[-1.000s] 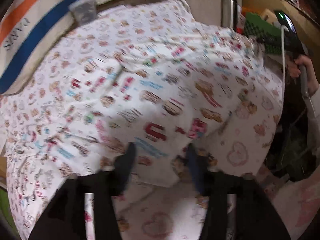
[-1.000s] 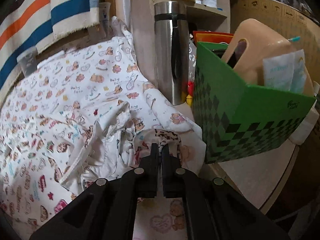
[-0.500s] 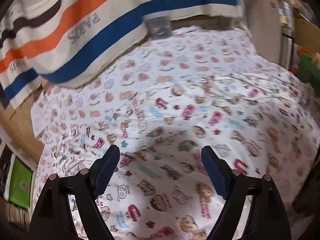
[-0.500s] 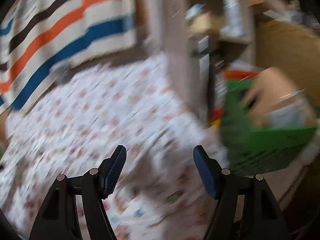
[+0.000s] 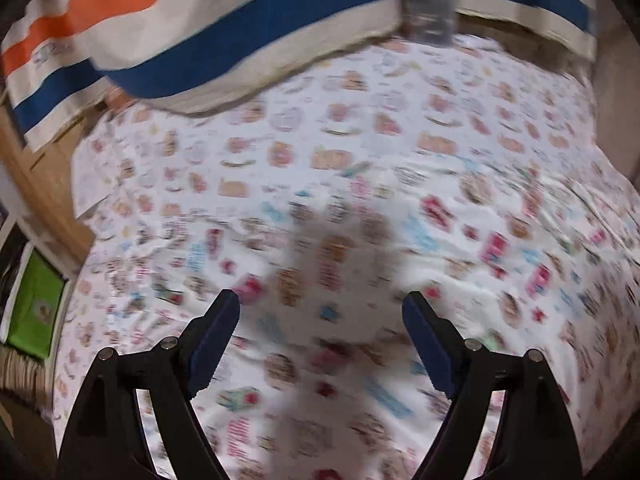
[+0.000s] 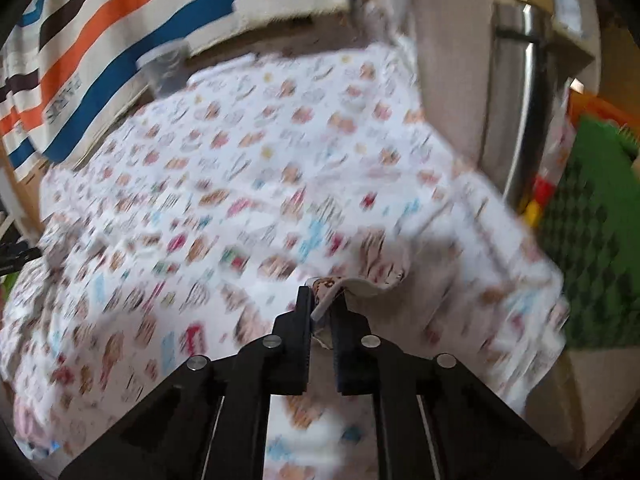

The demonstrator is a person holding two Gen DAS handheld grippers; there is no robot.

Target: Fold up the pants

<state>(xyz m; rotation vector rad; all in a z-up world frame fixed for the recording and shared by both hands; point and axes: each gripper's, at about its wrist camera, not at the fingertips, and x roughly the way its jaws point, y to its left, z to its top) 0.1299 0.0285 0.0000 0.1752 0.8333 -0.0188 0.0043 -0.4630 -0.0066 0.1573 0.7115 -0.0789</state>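
The pants (image 5: 500, 248) are white with small colourful prints and lie spread over a bear-print sheet (image 5: 320, 120). My left gripper (image 5: 320, 304) hangs open above the pants, nothing between its blue pads (image 5: 216, 340). In the right wrist view the pants (image 6: 240, 240) fill the middle. My right gripper (image 6: 323, 300) is closing, and a folded edge of the pants (image 6: 360, 282) is pinched between its fingers, lifted a little off the surface. Both views are blurred by motion.
A striped orange, blue and brown cloth (image 6: 120, 40) hangs behind the sheet, with a clear cup (image 6: 164, 68) below it. A steel flask (image 6: 516, 120) and a green checked box (image 6: 592, 240) stand to the right. A green panel (image 5: 36, 308) sits at the far left.
The left gripper opened wide and swung left across the pants. The right gripper opened, moved left away from the green box, then shut again on an edge of the pants.
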